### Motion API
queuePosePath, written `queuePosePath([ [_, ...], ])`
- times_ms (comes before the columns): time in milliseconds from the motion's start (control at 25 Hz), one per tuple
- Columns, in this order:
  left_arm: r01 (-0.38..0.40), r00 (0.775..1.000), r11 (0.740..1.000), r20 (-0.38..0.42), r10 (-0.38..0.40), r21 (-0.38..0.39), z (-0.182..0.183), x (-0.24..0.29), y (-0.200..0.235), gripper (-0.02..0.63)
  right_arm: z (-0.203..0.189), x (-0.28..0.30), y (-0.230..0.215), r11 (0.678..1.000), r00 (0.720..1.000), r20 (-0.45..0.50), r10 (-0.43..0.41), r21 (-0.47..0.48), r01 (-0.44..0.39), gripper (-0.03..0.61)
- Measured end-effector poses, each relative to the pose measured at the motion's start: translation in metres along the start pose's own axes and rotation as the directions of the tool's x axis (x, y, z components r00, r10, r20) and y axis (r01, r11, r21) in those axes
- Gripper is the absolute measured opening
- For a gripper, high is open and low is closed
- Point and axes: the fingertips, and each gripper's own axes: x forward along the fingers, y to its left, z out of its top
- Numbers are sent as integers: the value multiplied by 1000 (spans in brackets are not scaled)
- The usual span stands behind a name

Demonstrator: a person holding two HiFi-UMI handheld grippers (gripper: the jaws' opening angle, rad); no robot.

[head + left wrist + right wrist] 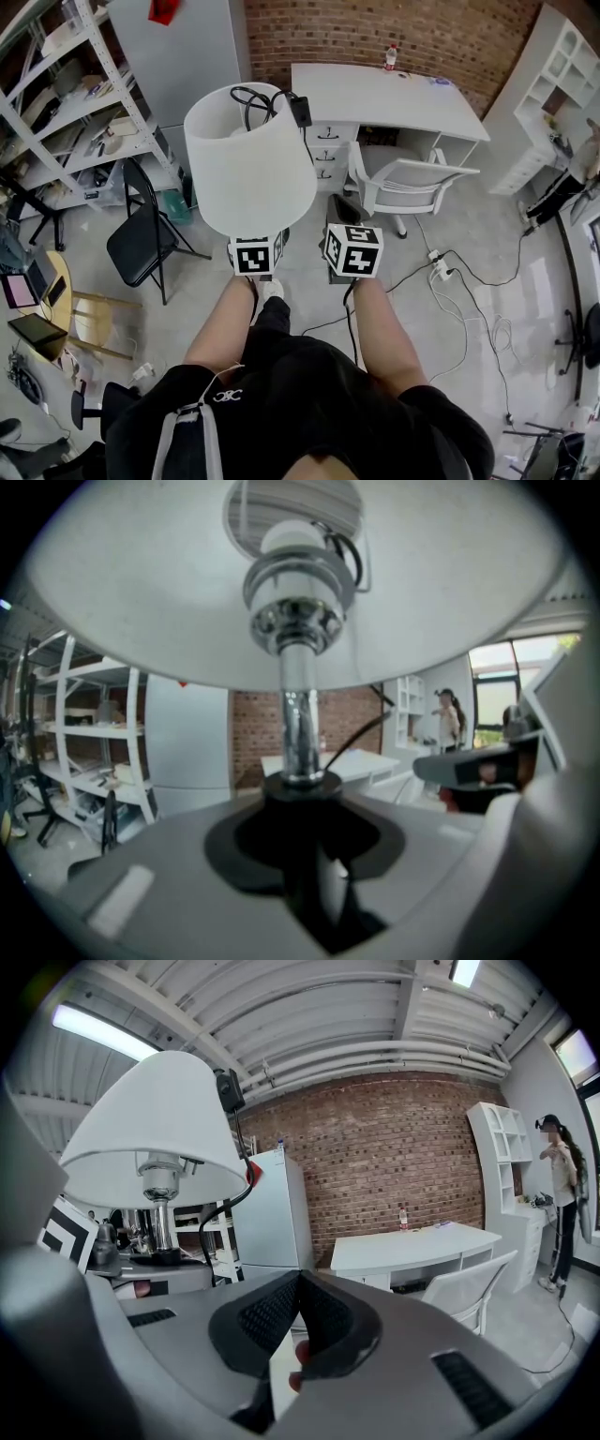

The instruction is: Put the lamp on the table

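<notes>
The lamp (248, 159) is held up in the air in front of the person, well apart from the white table (394, 94) that stands against the brick wall (375, 33). The left gripper (300, 808) has its jaws clamped on the lamp at the black collar at the foot of the chrome stem (300, 724), and the stem rises upright from there into the white shade (450, 583). The lamp's black cord (258, 101) lies coiled on top of the shade, with the plug (301, 111) at its rim. The right gripper (298, 1288) is just beside the left, its 2 jaws pressed together at the tips and holding nothing. 1 bottle (391, 58) stands at the back of the table, and a white chair (408, 183) is in front of it. A black folding chair (141, 239) and metal shelves (75, 103) are off to the left.
</notes>
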Motion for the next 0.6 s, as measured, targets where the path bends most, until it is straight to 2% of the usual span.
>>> queuePosePath([
  [320,24,1000,1000,-10,-24,9,4,74,13,112,12,64,-27,999,1000,-17,-24,-23,23,-5],
  [600,73,997,997,22,-74,24,37,161,42,112,42,144,-54,997,998,-16,-64,-38,64,-5],
])
